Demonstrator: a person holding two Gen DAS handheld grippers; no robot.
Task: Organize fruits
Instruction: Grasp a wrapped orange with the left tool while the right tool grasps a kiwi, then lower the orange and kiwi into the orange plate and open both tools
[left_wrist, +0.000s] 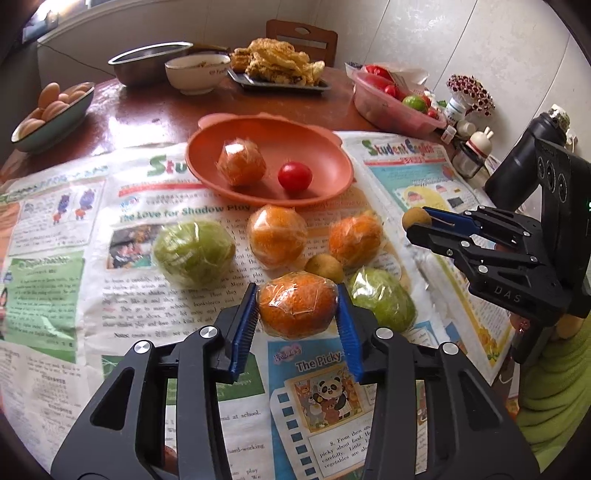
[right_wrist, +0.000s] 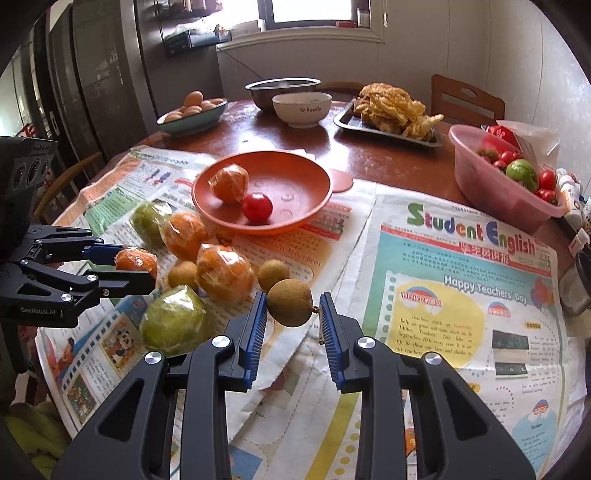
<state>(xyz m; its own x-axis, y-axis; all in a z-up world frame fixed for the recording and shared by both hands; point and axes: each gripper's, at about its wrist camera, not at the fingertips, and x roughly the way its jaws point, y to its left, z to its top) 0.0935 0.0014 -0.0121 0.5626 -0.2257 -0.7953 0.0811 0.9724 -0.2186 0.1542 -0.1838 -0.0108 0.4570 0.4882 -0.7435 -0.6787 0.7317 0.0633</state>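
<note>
My left gripper (left_wrist: 297, 308) is shut on a plastic-wrapped orange (left_wrist: 297, 304), held just above the newspaper; it shows at the left of the right wrist view (right_wrist: 136, 261). My right gripper (right_wrist: 291, 314) is shut on a small brown longan (right_wrist: 290, 302), seen at right in the left wrist view (left_wrist: 416, 218). The orange plate (left_wrist: 325, 147) holds a wrapped orange (left_wrist: 242, 160) and a cherry tomato (left_wrist: 294, 176). On the newspaper lie two wrapped oranges (left_wrist: 277, 232), two wrapped green fruits (left_wrist: 194, 253) and a longan (left_wrist: 324, 266).
A pink basin (right_wrist: 491, 184) of tomatoes and a green fruit stands at the right. A bowl of eggs (right_wrist: 192, 114), a steel bowl (right_wrist: 282, 88), a white bowl (right_wrist: 302, 107) and a tray of fried food (right_wrist: 391, 110) stand at the back. Small bottles (left_wrist: 469, 147) crowd the right edge.
</note>
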